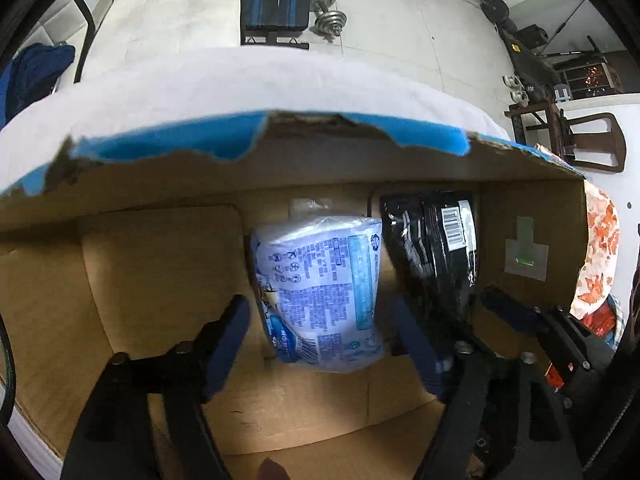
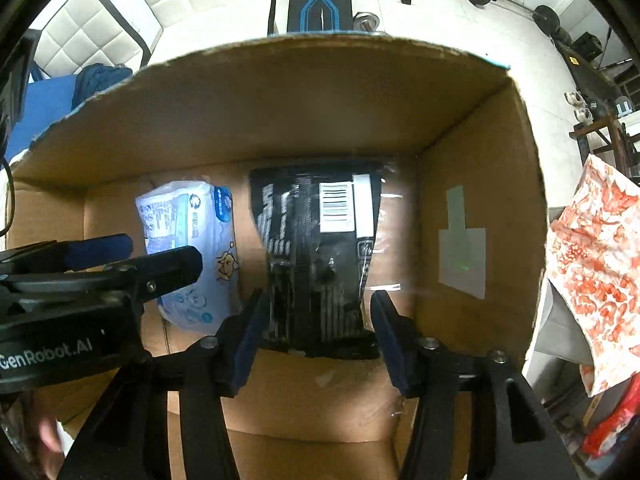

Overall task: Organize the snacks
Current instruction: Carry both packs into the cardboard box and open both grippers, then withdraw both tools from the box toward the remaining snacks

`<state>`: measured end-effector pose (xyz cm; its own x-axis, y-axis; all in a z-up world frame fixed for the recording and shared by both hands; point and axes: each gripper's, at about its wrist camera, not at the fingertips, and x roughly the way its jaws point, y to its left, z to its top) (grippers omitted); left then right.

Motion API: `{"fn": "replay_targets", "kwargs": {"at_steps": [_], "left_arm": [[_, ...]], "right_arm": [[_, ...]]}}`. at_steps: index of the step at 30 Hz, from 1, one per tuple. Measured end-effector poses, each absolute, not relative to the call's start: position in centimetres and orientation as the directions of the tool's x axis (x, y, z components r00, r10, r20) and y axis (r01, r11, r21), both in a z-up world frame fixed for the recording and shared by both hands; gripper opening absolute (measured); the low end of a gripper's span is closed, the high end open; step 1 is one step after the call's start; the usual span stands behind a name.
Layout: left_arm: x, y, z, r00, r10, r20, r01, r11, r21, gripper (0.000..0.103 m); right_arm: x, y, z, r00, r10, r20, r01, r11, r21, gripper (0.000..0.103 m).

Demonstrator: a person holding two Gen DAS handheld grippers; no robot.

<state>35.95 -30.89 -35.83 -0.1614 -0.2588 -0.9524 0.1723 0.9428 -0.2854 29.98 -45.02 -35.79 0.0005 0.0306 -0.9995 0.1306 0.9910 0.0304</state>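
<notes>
Both grippers reach into the cardboard box (image 2: 280,120), where two snack packs lie side by side on the floor near the far wall. The left gripper (image 1: 320,344) has its jaws apart, one finger on each side of the blue pack (image 1: 320,288), with gaps showing on both sides, so nothing is clamped. The right gripper (image 2: 316,332) also stands apart, straddling the near end of the black pack (image 2: 316,256); its fingers sit just beside the bag's edges, and whether they touch it I cannot tell. The two packs lie almost touching, so the likeliest trouble is crowding: the left gripper's right finger sits in the narrow space by the black pack, and any sideways shift could shove that bag or snag its film. The two tools are also close together, so they could knock each other inside the box. Both bags are soft and glossy, so a squeeze may crush the contents or let the film slip free. The torn far flap (image 1: 312,120) hangs over the opening and could catch a pack or tool lifted carelessly. More snacks, including an orange-patterned bag (image 2: 592,264), wait outside to the right.
</notes>
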Motion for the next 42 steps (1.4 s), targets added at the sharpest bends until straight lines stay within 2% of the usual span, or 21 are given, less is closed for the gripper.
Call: {"fn": "replay_targets", "kwargs": {"at_steps": [3,5,7,8,14,20,24,42], "left_arm": [[35.5,-30.6,-35.3,-0.150,-0.261,-0.954,0.182,0.941,-0.286,0.094],[35.0,-30.3,-34.7,-0.126,-0.256,-0.958,0.190,0.942,-0.277,0.099],[34.6,-30.0,-34.0,-0.091,-0.234,-0.968,0.208,0.946,-0.248,0.100],[34.2,-29.9,-33.5,-0.063,-0.220,-0.974,0.216,0.949,-0.228,0.101],[31.8,-27.9,-30.4,0.026,-0.221,-0.975,0.238,0.949,-0.209,0.102],[28.3,-27.0,-26.3,0.186,-0.154,-0.970,0.272,0.957,-0.100,0.102],[25.7,-26.7,-23.2,0.273,-0.153,-0.950,0.279,0.957,-0.073,0.102],[16.1,-24.2,-15.0,0.385,-0.166,-0.908,0.263,0.963,-0.064,0.102]], "right_arm": [[29.5,-44.8,-34.9,0.014,0.037,-0.999,0.139,0.990,0.039,0.061],[29.0,-44.5,-34.1,0.026,0.030,-0.999,0.135,0.990,0.034,0.069],[28.1,-44.3,-33.0,0.050,0.009,-0.999,0.136,0.991,0.016,0.102],[27.5,-44.0,-32.5,0.061,0.007,-0.998,0.139,0.990,0.015,0.103],[25.1,-44.4,-29.4,0.133,-0.042,-0.990,0.168,0.986,-0.019,0.103],[21.4,-43.8,-25.8,0.187,-0.046,-0.981,0.185,0.983,-0.011,0.103],[19.1,-43.5,-23.1,0.219,-0.048,-0.975,0.193,0.981,-0.005,0.103],[8.2,-41.3,-12.4,0.351,-0.071,-0.934,0.193,0.981,-0.002,0.103]]}}
